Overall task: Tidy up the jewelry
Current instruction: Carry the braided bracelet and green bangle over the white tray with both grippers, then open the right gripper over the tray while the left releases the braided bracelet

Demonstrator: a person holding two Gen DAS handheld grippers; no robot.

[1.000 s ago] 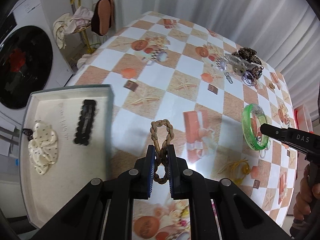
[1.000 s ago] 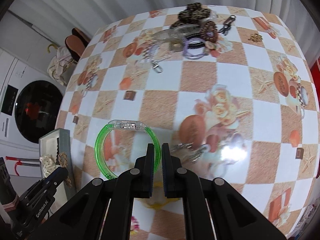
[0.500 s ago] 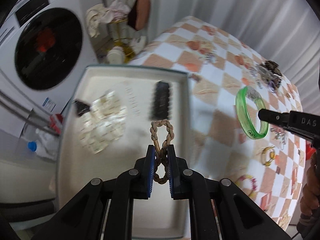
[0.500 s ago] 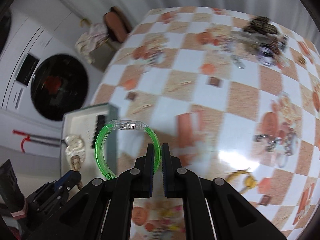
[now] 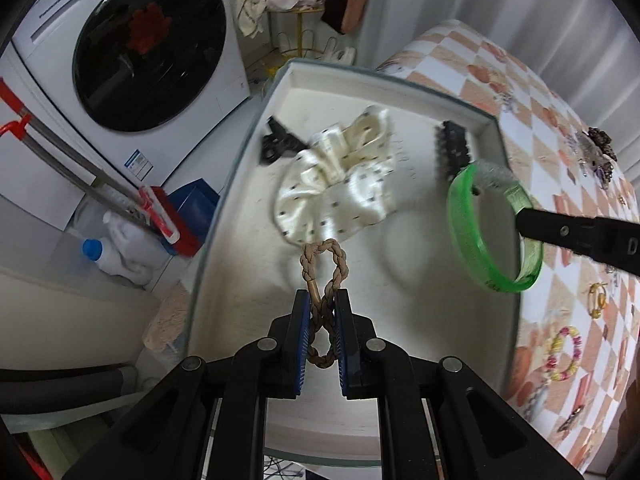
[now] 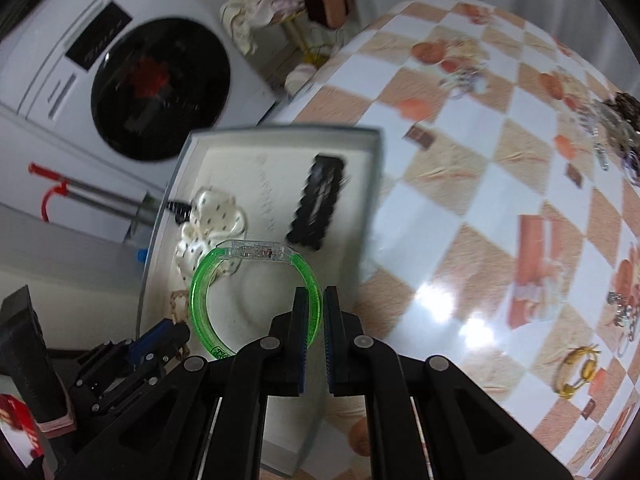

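The left gripper (image 5: 322,300) is clamped on a braided tan loop (image 5: 323,276), whose lower part sits between the blue pads while its upper loop sticks out in front of them. It hangs over a white tray (image 5: 256,128) at the edge of the checkered table (image 5: 560,128), but whether the loop touches the tray floor cannot be told. The right gripper (image 6: 311,312) is closed on the rim of a green translucent bangle (image 6: 200,292), also above the tray; in the left wrist view only the tip of one of its fingers shows, the rest cut off by the frame edge. In the tray lie a cream dotted scrunchie (image 5: 336,184), a black scalloped hair clip (image 5: 452,152) and a second black clip (image 5: 276,144), partly under the scrunchie and too blurred to make out. Loose pieces remain on the table, among them a yellow ring-shaped piece (image 6: 576,372) and a beaded bracelet (image 5: 564,354), with a smeared heap (image 6: 616,120) at the far edge. A washing machine (image 5: 148,48) stands beyond the tray.
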